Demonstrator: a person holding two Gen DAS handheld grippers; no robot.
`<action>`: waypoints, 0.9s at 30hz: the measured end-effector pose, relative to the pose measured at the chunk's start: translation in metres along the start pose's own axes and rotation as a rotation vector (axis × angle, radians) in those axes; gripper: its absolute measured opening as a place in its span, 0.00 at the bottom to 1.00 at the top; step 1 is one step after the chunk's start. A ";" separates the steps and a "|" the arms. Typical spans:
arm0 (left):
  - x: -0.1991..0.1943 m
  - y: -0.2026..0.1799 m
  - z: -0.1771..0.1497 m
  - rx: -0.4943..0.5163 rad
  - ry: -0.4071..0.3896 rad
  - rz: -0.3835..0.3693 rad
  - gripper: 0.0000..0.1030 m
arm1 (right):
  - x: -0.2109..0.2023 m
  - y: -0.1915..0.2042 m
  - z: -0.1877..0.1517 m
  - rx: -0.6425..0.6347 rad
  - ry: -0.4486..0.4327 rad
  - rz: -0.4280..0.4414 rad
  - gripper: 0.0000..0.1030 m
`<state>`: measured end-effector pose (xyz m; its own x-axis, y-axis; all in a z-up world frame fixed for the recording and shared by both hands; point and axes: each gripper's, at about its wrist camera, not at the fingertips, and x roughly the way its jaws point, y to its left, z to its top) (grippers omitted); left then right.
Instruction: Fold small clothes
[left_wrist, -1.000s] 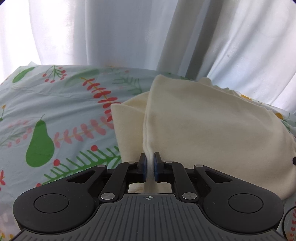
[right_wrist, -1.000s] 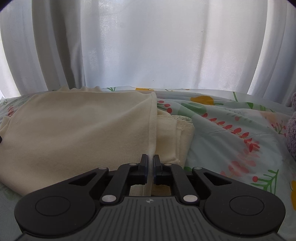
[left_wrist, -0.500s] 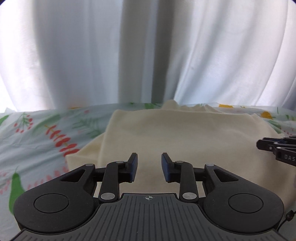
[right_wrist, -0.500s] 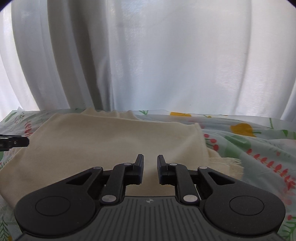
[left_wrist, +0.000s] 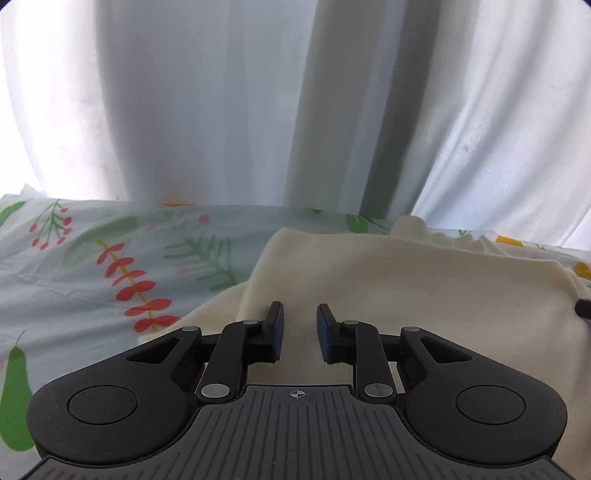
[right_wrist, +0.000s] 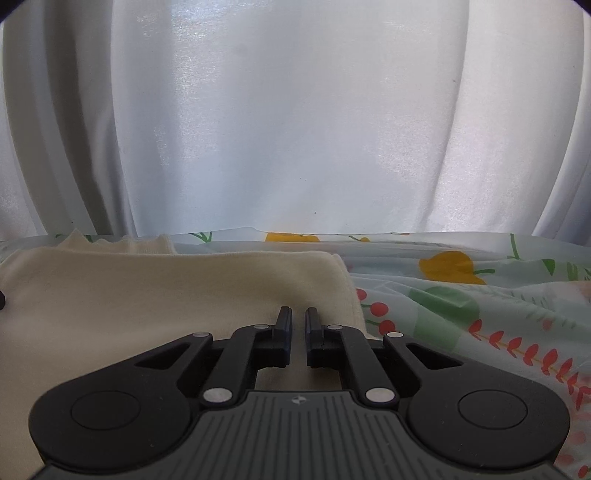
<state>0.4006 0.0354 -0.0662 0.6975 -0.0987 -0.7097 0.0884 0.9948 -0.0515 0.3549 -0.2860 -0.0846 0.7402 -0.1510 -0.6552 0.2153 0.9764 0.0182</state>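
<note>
My left gripper (left_wrist: 300, 317) stands well open, gripping nothing; my right gripper (right_wrist: 298, 320) is parted narrowly, also empty. Both hang over the folded cream garment (left_wrist: 424, 291), which lies flat on the floral sheet (left_wrist: 92, 266) before white curtains (right_wrist: 295, 122).

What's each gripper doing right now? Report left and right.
Left gripper: open, empty, over the cream garment.
Right gripper: open with a narrow gap, empty, over the same garment's right edge.
</note>
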 end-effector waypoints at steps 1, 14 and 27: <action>-0.007 0.007 -0.002 -0.006 -0.004 0.033 0.33 | -0.011 -0.004 -0.004 0.009 -0.003 0.017 0.09; -0.047 0.082 -0.045 -0.236 0.181 -0.239 0.59 | -0.136 -0.001 -0.078 0.070 -0.006 0.252 0.37; -0.041 0.105 -0.042 -0.401 0.186 -0.338 0.18 | -0.134 0.053 -0.095 0.007 0.074 0.279 0.25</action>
<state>0.3514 0.1452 -0.0723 0.5371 -0.4443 -0.7171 -0.0174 0.8441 -0.5360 0.2066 -0.1995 -0.0675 0.7229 0.1351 -0.6776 0.0145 0.9775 0.2103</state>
